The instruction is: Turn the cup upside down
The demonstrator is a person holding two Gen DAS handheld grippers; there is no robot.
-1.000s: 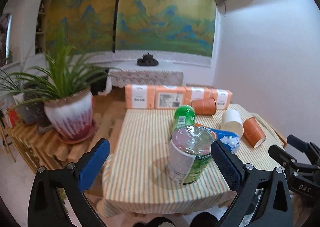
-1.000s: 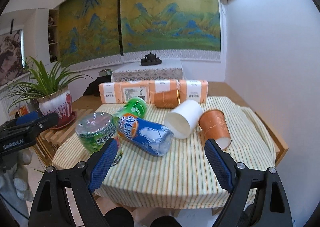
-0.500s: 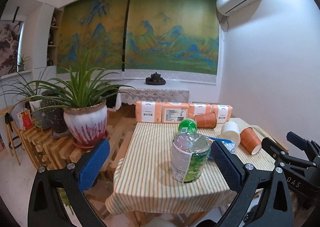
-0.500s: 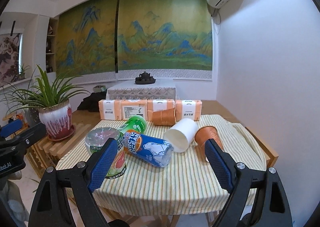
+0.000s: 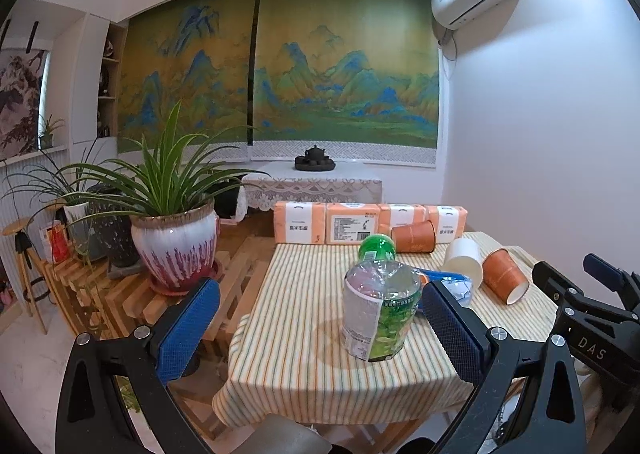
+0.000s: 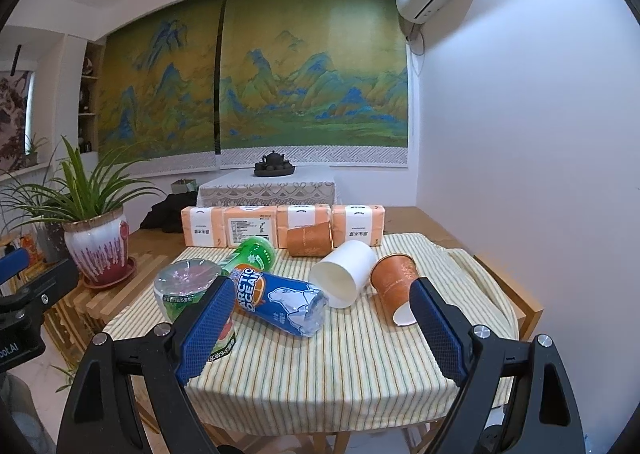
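Right wrist view: white cup (image 6: 341,277) lies toppled beyond the released, empty right hand-held gripper (image 6: 322,328); left likewise spread.

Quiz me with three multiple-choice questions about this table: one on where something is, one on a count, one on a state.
1. Where is the white cup?
A. between the blue bottle and an orange cup
B. on the floor
C. on the tissue packs

2. How many orange cups lie on the table?
A. one
B. two
C. four

3. How are the two grippers?
A. both open and empty
B. both shut on cups
C. one holds a bottle

Answers: 1 A, it lies on its side with the bottle to its left and the cup to its right. 2 B, the second lies by the packs. 3 A, the left gripper and right gripper have jaws spread with nothing between them.
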